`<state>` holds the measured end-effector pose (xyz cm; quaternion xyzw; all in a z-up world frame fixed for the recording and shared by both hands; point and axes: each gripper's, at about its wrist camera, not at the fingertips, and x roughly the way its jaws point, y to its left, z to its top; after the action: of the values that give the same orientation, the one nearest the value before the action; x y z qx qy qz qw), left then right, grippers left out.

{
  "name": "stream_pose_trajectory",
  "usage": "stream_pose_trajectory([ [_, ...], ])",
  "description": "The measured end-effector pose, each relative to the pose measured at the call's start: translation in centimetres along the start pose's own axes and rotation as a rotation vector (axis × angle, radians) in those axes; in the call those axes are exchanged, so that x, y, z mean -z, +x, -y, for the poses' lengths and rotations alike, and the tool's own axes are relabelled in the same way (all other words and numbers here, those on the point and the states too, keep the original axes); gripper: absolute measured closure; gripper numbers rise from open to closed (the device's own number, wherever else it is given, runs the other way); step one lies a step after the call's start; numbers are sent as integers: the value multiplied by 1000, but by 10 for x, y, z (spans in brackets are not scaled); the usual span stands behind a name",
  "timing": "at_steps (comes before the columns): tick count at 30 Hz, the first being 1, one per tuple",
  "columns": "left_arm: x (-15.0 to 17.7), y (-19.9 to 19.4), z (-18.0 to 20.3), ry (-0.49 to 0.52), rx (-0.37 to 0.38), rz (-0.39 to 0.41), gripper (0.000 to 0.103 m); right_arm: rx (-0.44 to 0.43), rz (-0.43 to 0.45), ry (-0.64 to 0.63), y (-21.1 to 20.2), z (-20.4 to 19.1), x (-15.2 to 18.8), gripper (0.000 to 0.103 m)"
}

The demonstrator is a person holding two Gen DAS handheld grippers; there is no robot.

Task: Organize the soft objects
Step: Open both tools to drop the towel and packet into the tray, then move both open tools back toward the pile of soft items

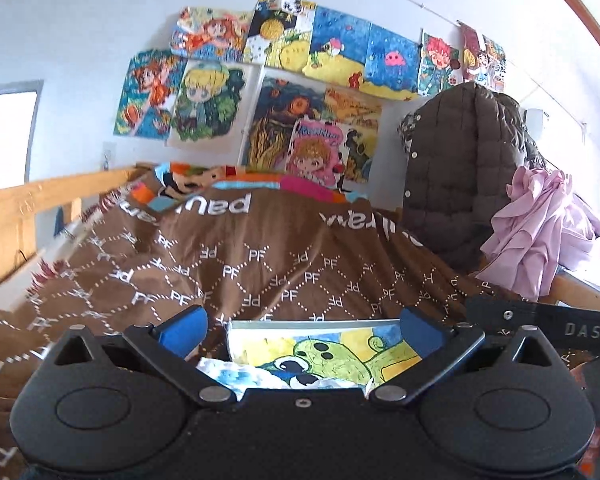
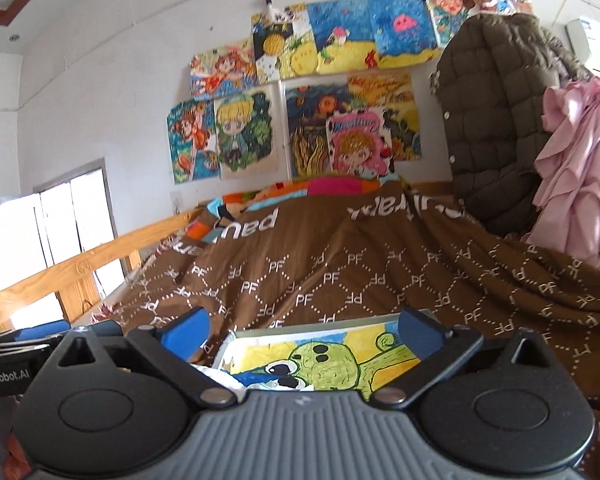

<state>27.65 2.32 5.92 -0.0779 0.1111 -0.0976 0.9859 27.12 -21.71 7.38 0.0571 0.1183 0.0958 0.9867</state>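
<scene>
Right wrist view: brown blanket [image 2: 340,272] reads "PF"

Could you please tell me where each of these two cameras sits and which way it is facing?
Left wrist: sits on the left gripper, facing along its open blue fingers over the brown blanket toward the wall drawings; the right gripper's black body shows at the right edge.
Right wrist: sits on the right gripper, open, facing likewise; the left gripper shows at the left edge.
Shared: blanket, drawings, green-creature painting, brown jacket, pink cloth.
</scene>
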Motion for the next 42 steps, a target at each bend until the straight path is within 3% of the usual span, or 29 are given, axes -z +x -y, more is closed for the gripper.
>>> stream_pose_trajectory([
  [18, 3, -97, 45, 61, 1, 66, 1, 29, 75, -47, -121, -7, 25, 0],
  [34, 43, -148, 49, 0, 1, -56, 1, 55, 22, -65, -175, -7, 54, 0],
  [42, 56, -169, 57, 22, -5, -94, 1, 73, -34, -71, -189, -8, 67, 0],
])
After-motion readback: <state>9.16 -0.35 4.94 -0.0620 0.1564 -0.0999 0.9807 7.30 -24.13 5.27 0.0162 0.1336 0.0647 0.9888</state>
